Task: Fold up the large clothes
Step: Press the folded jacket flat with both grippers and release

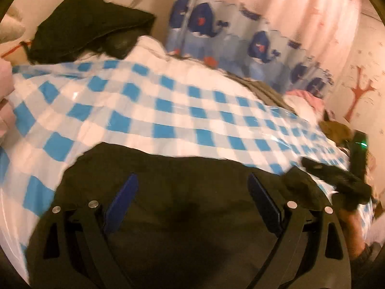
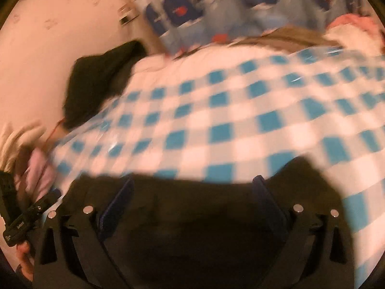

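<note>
Both tongs are standing wide open, gripping nothing: left tongs (image 1: 192,200) and right tongs (image 2: 195,202) are hovering over the black garment (image 1: 192,168) lying on the checkered bed cover (image 1: 168,106).

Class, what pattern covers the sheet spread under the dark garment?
Blue-and-white checks on the sheet, sharpest in the left wrist view.

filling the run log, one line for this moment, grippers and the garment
left gripper: open | right gripper: open | black garment: under both, on checked cloth | held: none
</note>
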{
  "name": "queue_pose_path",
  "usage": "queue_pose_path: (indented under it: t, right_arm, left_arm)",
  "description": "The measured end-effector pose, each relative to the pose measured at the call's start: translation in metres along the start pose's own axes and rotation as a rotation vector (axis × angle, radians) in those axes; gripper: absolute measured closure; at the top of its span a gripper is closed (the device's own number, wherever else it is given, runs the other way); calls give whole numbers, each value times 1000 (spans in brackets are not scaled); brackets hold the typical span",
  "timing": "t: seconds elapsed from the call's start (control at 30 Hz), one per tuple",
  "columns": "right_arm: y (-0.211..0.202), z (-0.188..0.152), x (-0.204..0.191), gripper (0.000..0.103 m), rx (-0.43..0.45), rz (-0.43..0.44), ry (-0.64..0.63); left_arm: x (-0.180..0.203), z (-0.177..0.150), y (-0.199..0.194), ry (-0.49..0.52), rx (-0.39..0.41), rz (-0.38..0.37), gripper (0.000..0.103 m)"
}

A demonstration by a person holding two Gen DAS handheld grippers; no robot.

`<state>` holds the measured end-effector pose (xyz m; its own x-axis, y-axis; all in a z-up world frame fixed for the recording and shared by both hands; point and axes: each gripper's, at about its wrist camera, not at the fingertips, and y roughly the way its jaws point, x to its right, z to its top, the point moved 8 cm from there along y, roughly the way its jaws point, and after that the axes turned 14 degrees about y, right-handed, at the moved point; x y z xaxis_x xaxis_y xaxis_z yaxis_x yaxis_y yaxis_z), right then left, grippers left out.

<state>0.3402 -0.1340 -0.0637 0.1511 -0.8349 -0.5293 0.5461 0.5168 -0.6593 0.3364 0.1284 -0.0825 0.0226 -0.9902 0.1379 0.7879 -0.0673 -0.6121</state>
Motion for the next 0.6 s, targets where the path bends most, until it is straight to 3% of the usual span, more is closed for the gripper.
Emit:
queue_pose_path:
  t: [0.07, 0.13, 0.23, 0.47, 0.6]
  right_arm:
    - [4, 12, 30, 9, 8, -61, 44]
    - [15, 12, 60, 9, -8, -111, 79]
    - [36, -8, 102, 9, -72, -70, 223]
    - [42, -23, 109, 8, -61, -37, 227]
    - [40, -17, 106, 9, -101, -91, 191]
  left_arm:
    - [-25, -10, 14, -42, -42, 48, 14]
    - [-38, -25, 26, -73, -73, 48, 14]
    - [-43, -45, 38, -131, -82, 10, 14]
    - [-34, -59, 44, -101, -61, 26, 14]
    - [-33, -60, 43, -83, -100, 50, 14]
